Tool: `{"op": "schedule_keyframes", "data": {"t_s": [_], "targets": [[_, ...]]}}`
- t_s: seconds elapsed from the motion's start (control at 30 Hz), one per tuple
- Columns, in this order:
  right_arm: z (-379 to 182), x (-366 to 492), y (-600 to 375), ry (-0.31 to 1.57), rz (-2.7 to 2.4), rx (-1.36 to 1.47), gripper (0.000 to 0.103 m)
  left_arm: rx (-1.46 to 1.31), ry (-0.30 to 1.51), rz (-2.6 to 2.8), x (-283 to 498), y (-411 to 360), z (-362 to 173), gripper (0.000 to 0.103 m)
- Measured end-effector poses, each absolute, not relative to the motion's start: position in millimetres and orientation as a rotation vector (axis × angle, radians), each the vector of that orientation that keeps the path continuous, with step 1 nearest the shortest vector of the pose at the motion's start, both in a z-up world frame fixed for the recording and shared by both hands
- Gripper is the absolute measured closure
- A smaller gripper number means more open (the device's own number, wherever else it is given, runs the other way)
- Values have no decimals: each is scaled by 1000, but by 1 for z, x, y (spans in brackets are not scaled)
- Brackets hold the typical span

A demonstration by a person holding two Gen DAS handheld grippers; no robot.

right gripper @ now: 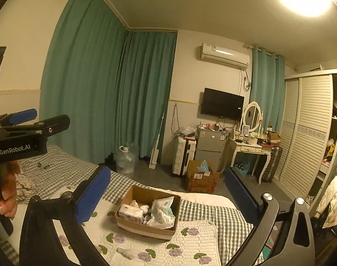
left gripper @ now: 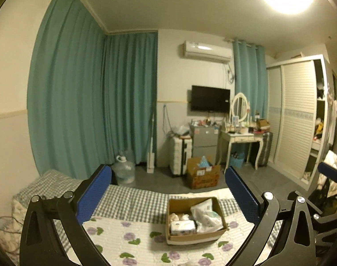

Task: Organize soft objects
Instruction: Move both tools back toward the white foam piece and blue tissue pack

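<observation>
An open cardboard box (left gripper: 196,238) sits on the flowered white quilt (left gripper: 133,241) on the bed. It holds a white tissue pack (left gripper: 182,226), crinkled white plastic packs (left gripper: 205,216) and small pale soft items (left gripper: 179,217). The box also shows in the right wrist view (right gripper: 146,228) with the same contents. My left gripper (left gripper: 168,196) is open and empty, raised above and short of the box. My right gripper (right gripper: 168,194) is open and empty, also held above the box. A small white item (right gripper: 126,253) lies on the quilt in front of the box.
The bed has a grey checked sheet (right gripper: 212,212). On the floor beyond stand another cardboard box (left gripper: 201,175), a water jug (left gripper: 124,170), a white suitcase (left gripper: 180,157), a small fridge (right gripper: 209,144) and a dressing table (left gripper: 243,137). A wardrobe (left gripper: 301,119) stands at right.
</observation>
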State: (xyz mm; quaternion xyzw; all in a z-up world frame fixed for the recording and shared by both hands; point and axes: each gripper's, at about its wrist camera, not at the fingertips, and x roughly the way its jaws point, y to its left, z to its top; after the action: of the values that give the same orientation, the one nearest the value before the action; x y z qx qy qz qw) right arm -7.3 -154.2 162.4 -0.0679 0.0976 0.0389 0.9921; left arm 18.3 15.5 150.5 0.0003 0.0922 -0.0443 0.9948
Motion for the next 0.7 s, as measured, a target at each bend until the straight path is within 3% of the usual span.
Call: {"op": "schedule_keyframes", "data": {"t_s": [0.3, 0.63, 0.7], "targets": [[143, -23, -149, 249, 68, -124, 0, 26, 237, -98, 16, 12, 123, 0], [70, -7, -148, 415, 52, -51, 0, 66, 323, -139, 37, 6, 75, 0], [50, -1, -148, 463, 47, -42, 0, 84, 347, -152, 42, 3, 65, 9]]}}
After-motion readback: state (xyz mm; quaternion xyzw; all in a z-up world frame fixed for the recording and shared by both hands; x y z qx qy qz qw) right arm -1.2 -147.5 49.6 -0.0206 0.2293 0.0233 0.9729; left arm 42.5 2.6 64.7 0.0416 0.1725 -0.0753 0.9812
